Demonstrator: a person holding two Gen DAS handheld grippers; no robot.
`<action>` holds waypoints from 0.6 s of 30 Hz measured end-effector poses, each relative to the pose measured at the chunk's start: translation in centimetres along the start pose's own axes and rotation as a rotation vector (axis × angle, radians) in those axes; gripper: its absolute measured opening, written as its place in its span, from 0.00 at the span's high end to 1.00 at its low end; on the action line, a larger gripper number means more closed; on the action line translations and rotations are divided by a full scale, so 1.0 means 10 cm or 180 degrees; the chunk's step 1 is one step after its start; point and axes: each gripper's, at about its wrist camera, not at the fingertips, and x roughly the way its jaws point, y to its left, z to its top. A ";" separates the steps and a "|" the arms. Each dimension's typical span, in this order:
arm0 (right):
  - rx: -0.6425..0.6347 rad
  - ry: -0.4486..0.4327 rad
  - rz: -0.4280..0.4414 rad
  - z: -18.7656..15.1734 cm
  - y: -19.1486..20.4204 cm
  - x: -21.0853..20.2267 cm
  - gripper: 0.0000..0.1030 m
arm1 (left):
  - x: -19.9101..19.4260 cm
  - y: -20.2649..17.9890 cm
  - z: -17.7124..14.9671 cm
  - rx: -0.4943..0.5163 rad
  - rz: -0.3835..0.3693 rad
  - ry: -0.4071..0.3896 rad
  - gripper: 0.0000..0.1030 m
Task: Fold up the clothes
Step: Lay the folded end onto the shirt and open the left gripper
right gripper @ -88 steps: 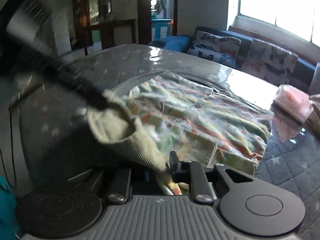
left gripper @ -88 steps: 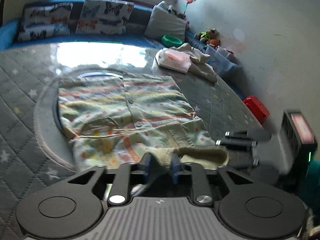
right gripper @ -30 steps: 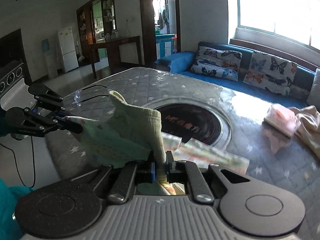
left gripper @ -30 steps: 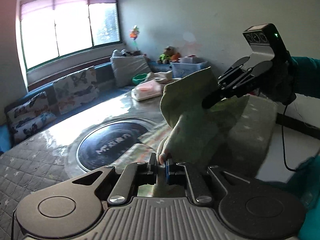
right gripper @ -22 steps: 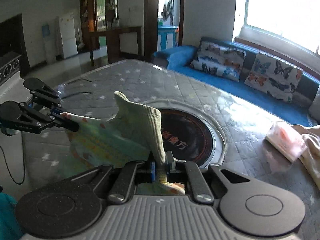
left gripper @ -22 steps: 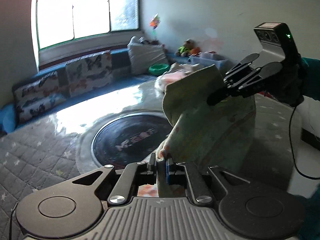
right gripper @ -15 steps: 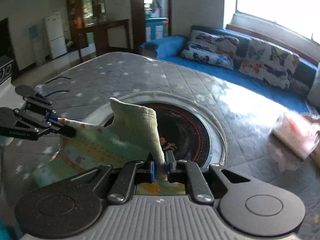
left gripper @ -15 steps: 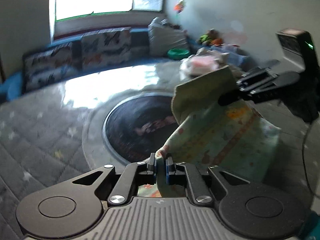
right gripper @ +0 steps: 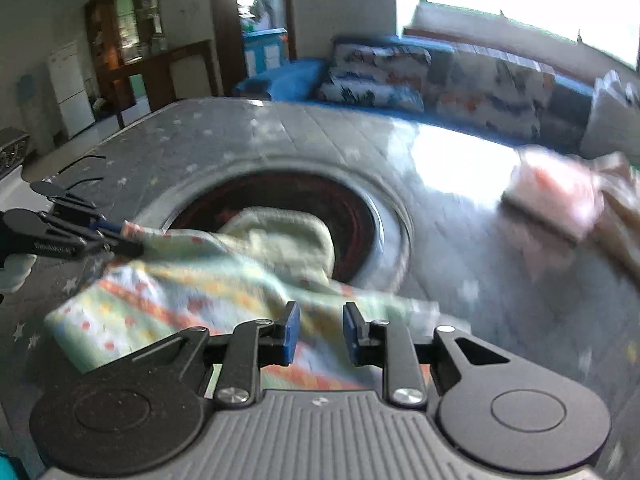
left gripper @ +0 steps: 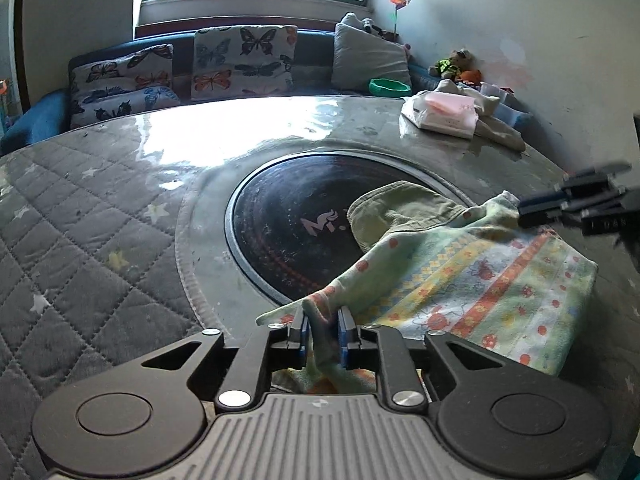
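One round table [left gripper: 100,216] lies ahead of both claws, covered in grey quilted fabric with small stars under a glossy clear sheet. One black circular disc [left gripper: 288,232] with a pale logo is set into its centre, ringed by a light rim.

One garment [left gripper: 472,276] rests on the table directly ahead of the left gripper [left gripper: 322,330] and partly over the disc. It is soft knit, pale green with orange and yellow bands and red dots; its plain ribbed olive part [left gripper: 400,208] lies farthest from the claw, on the disc.

Two grippers are present, each black with blue pads. The left gripper's jaws are opening, slightly apart, with a pinched fold of the garment between the pads; whether the pads press it cannot be told. The right gripper [right gripper: 318,338] has its jaws opening, clearly parted and free of the cloth, which lies just beyond and beneath them [right gripper: 192,280].

Far ahead of the left gripper, to its right, one pink-and-white packet [left gripper: 444,114] sits on the table beside one crumpled beige cloth [left gripper: 496,128].
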 end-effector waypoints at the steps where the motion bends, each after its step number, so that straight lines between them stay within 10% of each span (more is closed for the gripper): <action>1: 0.0049 0.0037 -0.0032 -0.04 -0.04 0.02 0.78 | 0.03 0.00 0.02 -0.0004 0.0007 0.0003 0.81; 9: 0.0333 -0.0064 -0.0348 -0.02 -0.32 0.05 0.86 | 0.00 0.05 0.06 -0.0076 0.0123 0.0008 0.74; 18: 0.0128 0.0025 -0.0077 0.09 -0.02 0.41 0.82 | 0.03 0.17 0.11 -0.0276 0.0403 0.0082 0.68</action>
